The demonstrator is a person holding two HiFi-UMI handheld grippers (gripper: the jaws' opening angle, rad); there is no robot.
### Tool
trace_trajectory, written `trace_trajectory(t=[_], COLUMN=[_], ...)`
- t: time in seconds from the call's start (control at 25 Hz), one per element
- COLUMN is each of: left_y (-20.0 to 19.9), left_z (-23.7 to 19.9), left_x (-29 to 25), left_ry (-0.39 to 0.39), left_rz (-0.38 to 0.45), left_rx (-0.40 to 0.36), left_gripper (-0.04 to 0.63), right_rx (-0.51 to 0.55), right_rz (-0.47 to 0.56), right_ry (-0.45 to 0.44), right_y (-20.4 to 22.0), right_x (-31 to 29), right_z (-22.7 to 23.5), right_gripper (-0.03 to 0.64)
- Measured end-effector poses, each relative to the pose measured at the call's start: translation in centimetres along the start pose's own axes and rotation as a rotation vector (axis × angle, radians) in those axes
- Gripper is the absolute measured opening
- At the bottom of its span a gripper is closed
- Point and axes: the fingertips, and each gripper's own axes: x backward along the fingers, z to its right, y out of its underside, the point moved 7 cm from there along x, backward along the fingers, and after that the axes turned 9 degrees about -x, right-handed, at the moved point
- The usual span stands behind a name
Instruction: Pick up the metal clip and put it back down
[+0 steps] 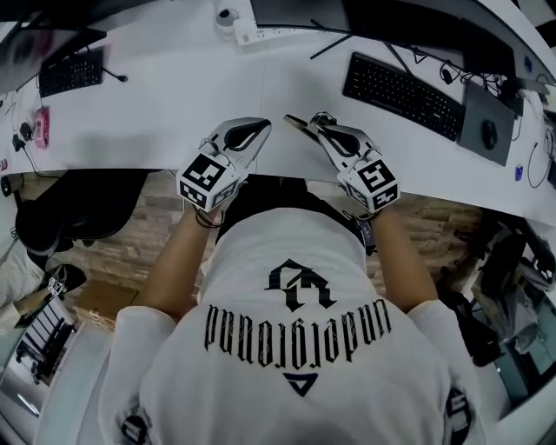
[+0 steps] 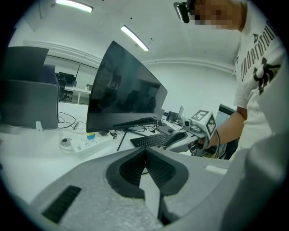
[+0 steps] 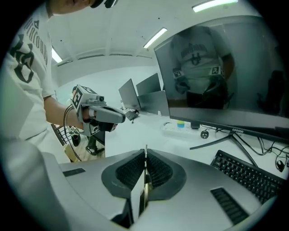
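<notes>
Both grippers hover side by side over the white desk (image 1: 174, 96), close to its front edge. My right gripper (image 1: 313, 126) is shut on the metal clip (image 1: 298, 122), a thin dark and brassy piece that juts out leftward past the tips. In the right gripper view, the clip (image 3: 145, 180) shows as a narrow upright strip pinched between the ribbed pads of my right gripper (image 3: 145, 155). My left gripper (image 1: 259, 129) is shut with nothing in it; its tips (image 2: 145, 152) meet in the left gripper view. The two gripper tips stand a short way apart.
A black keyboard (image 1: 401, 94) and a mouse (image 1: 489, 132) lie to the right behind the grippers. A white power strip (image 1: 239, 26) sits at the back, near the monitor stand (image 3: 235, 140). Another keyboard (image 1: 71, 71) and a pink object (image 1: 41, 126) are far left.
</notes>
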Motion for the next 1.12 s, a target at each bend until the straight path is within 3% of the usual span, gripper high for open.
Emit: trace_trajectory(t=[0.52,1.12], left_y=[5.4,6.5], left_z=[-1.7,-1.6], left_x=[-2.6,-4.6], left_ry=[0.066,0.131], left_rz=[-0.083,-0.116], left_rx=[0.065,0.095], left_gripper=[0.014,0.014], right_rx=[-0.084,-0.203], right_rz=[-0.1,-0.126], right_ry=[-0.028,-0.029], right_y=[5.4,7.8], right_x=[-5.1,-7.2], right_z=[2.9,4.7], right_gripper=[0.026,0.025])
